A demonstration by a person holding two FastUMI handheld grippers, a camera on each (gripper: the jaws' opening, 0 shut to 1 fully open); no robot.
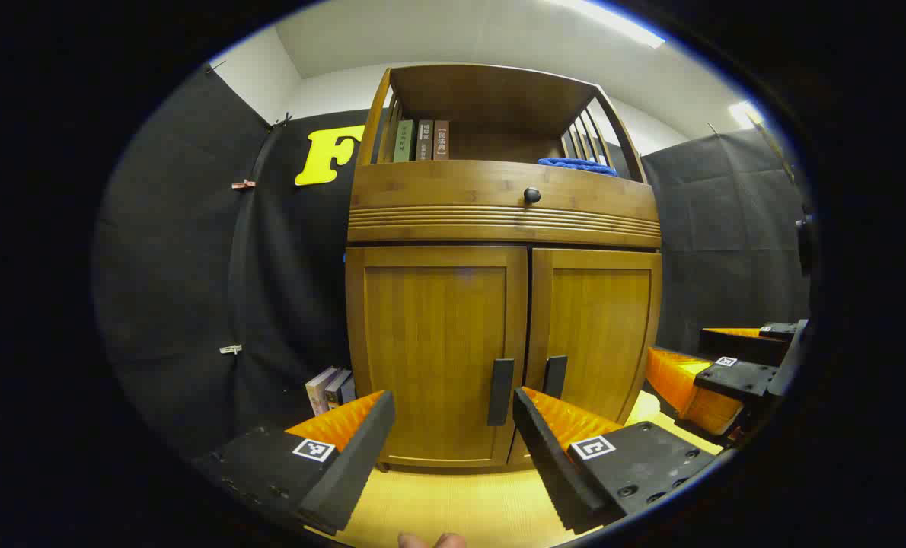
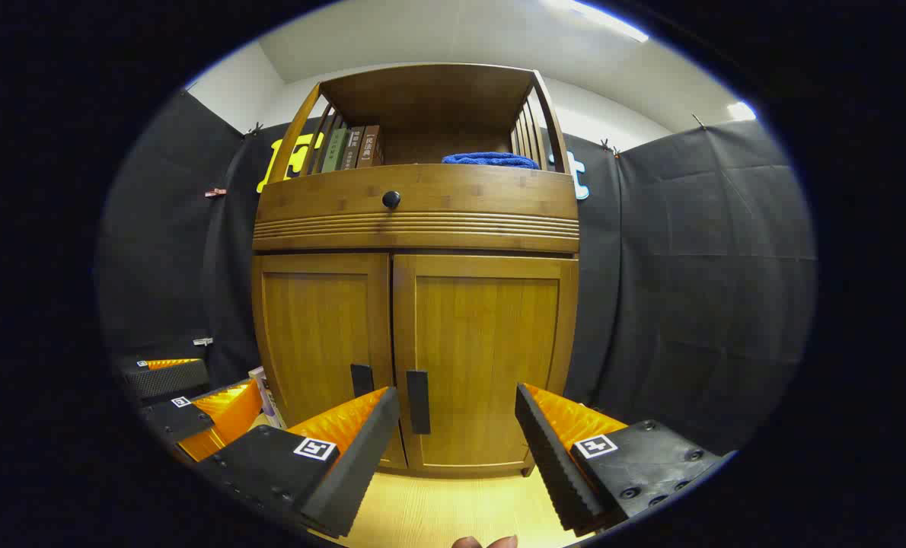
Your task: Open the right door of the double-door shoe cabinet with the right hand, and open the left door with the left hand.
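Note:
A wooden shoe cabinet (image 1: 502, 205) (image 2: 415, 213) stands ahead with both doors closed. In the left gripper view the left door (image 1: 434, 350) carries a dark vertical handle (image 1: 500, 392), and my left gripper (image 1: 453, 449) is open a short way in front of it, touching nothing. The right door (image 1: 598, 335) has its own handle (image 1: 554, 377). In the right gripper view my right gripper (image 2: 457, 445) is open before the right door (image 2: 483, 358), its handle (image 2: 418, 401) between the fingers' line of sight. The left door's handle (image 2: 362, 380) sits beside it. Each gripper also appears in the other's view, right gripper (image 1: 719, 373) and left gripper (image 2: 186, 396).
A drawer with a round knob (image 1: 531, 195) sits above the doors. The open shelf on top holds books (image 1: 421, 140) and a blue cloth (image 1: 577, 165). More books (image 1: 330, 388) lean on the floor left of the cabinet. Black cloth walls surround it; the floor (image 1: 453, 502) is pale wood.

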